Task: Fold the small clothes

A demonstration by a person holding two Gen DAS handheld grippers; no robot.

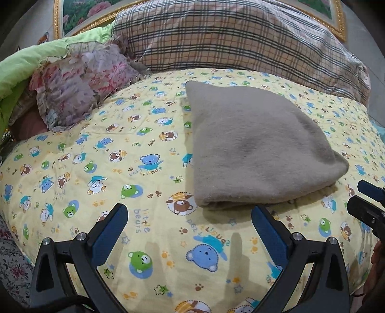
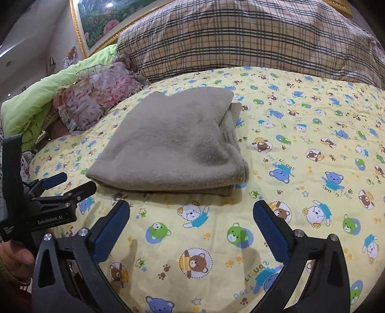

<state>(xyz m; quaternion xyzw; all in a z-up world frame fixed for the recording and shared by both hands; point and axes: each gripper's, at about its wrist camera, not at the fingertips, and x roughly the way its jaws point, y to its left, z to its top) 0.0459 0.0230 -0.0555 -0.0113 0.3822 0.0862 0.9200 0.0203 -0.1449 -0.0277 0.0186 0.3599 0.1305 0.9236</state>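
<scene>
A grey-brown fleece garment [image 1: 252, 149] lies folded in a thick stack on the yellow bear-print quilt [image 1: 120, 168]; it also shows in the right wrist view [image 2: 173, 149]. My left gripper [image 1: 190, 211] is open and empty, just short of the garment's near edge. My right gripper [image 2: 192, 209] is open and empty, just short of the garment's near right corner. The left gripper shows at the left edge of the right wrist view [image 2: 69, 184], and the right gripper at the right edge of the left wrist view [image 1: 368, 199].
A plaid pillow [image 1: 240, 41] lies behind the garment. A floral cushion [image 1: 77, 84] and a green quilt [image 1: 31, 62] sit at the back left. A gold-framed picture [image 2: 96, 21] stands behind the bed.
</scene>
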